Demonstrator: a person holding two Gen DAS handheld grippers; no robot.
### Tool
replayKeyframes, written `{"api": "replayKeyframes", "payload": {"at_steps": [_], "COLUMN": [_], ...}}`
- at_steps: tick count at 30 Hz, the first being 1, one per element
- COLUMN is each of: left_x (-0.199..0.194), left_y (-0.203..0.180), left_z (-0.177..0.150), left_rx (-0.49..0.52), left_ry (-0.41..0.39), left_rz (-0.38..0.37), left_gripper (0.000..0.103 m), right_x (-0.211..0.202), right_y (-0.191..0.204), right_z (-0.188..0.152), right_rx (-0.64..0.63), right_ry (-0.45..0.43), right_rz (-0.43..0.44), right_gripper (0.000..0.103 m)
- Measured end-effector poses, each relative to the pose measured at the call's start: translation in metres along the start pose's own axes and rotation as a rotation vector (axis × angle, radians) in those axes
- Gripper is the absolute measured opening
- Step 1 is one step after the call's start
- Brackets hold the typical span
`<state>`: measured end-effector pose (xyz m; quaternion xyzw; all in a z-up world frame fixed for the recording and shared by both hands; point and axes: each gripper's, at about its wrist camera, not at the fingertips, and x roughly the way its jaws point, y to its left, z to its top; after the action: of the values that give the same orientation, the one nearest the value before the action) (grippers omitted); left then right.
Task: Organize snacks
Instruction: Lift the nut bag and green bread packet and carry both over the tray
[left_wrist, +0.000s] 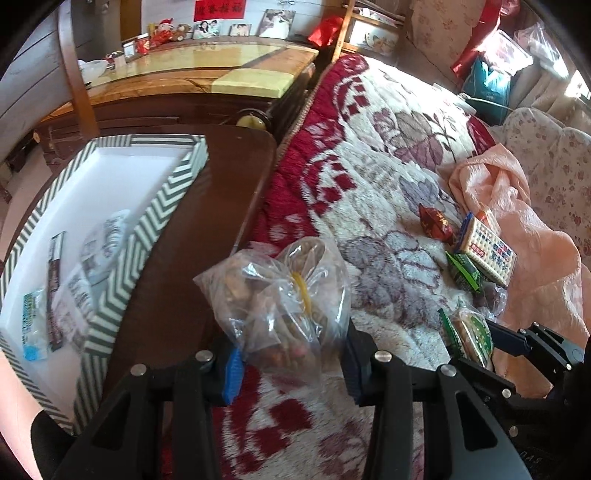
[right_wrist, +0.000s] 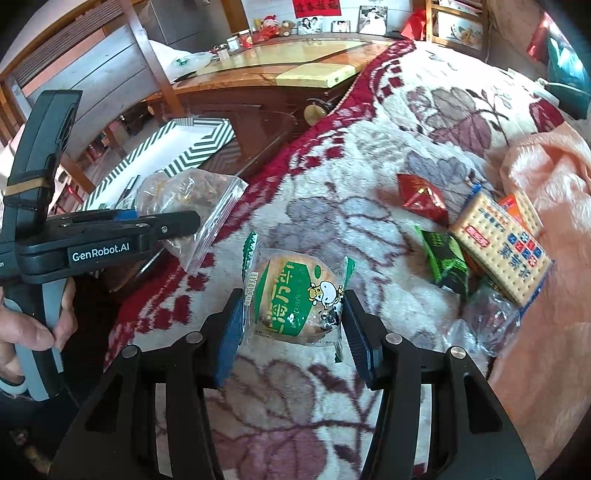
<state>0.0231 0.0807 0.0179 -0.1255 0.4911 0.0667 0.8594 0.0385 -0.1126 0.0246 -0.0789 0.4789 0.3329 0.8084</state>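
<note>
Left tongs (left_wrist: 291, 369) pinch a clear bag (left_wrist: 280, 299) at frame center; right tongs (right_wrist: 291, 332) clamp a bun pack (right_wrist: 295, 299) mid-frame. Striped box (left_wrist: 122, 254) sits left on the bench (left_wrist: 207, 258). That floppy bag could easily slip out or snag the box rim.

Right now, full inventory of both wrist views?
clear bag of brown snacks: 1, clear, held in left gripper
bun packet: 1, green and white, held in right gripper
cracker pack: 1, cream, on blanket
green packet: 1, beside crackers
red wrapped snack: 1, on blanket
striped box: 1, green-white chevron, on dark table, several packets inside
blanket: 1, red-cream floral
peach cloth: 1, at right
hand: 1, gripping left gripper's handle
</note>
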Motion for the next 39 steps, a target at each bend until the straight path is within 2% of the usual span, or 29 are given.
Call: {"api": "replayKeyframes", "payload": {"at_steps": [18,28,33,39], "left_x": [-0.023,-0.029,-0.023,-0.017], "left_y": [0.058,0.108,0.136,0.149], "left_z": [-0.002,0.014,0.018,0.014], "left_rx": [-0.094,-0.171,-0.220,-0.246], "left_ry": [-0.049,-0.088,-0.076,-0.063], "left_rz": [0.057,0.124,0.151,0.157], "left_gripper": [0.046,0.046,0.046,0.046], "right_x": [0.020,0.028,0.030,0.039], "right_y": [0.047,0.060,0.069,0.088], "right_z": [0.021,0.029,0.037,0.048], "right_rx": [-0.095,-0.117,-0.138,-0.182], "right_ry": [0.036,0.050,0.050,0.058], "right_rz": [0.034,0.048,0.050,0.065], "right_gripper": [0.052,0.052,0.052,0.052]}}
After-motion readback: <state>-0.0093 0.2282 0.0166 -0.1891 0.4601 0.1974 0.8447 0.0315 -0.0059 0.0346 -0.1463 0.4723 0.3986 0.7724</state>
